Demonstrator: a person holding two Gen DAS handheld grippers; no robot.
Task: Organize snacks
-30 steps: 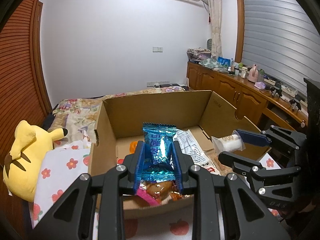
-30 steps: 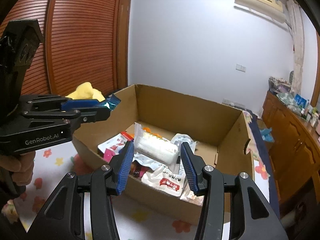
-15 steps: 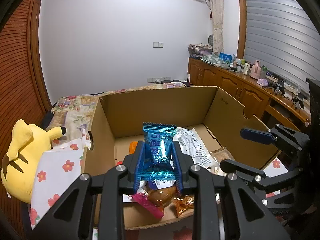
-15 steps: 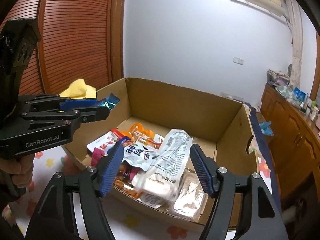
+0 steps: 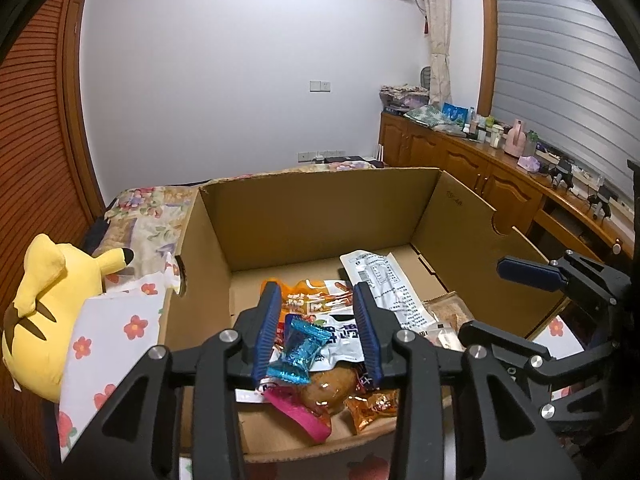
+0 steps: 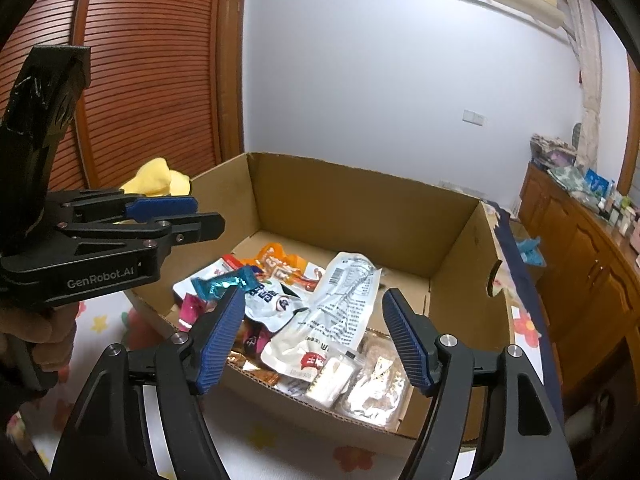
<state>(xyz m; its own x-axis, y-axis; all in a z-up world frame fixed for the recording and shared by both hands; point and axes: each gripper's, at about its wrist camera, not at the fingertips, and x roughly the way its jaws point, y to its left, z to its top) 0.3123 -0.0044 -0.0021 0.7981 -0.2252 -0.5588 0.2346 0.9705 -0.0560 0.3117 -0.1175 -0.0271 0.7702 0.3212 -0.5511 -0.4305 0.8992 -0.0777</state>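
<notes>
An open cardboard box (image 5: 320, 216) (image 6: 344, 208) holds several snack packets. My left gripper (image 5: 318, 334) is open above the box's near side; a shiny blue packet (image 5: 300, 354) sits loose between its pads, falling or resting on the pile. It also shows in the right wrist view (image 6: 224, 284). My right gripper (image 6: 314, 336) is open wide and empty above the box's near edge. A long white packet (image 6: 340, 312) (image 5: 380, 284) lies on the pile below it.
A yellow plush toy (image 5: 48, 304) lies left of the box on a floral sheet (image 5: 108, 340). A wooden cabinet (image 5: 500, 176) with bottles runs along the right. A slatted wooden door (image 6: 152, 80) stands at the left.
My left gripper opened and let go of the blue packet, which dropped and tilted. My right gripper released the white packet into the box and opened wider.
</notes>
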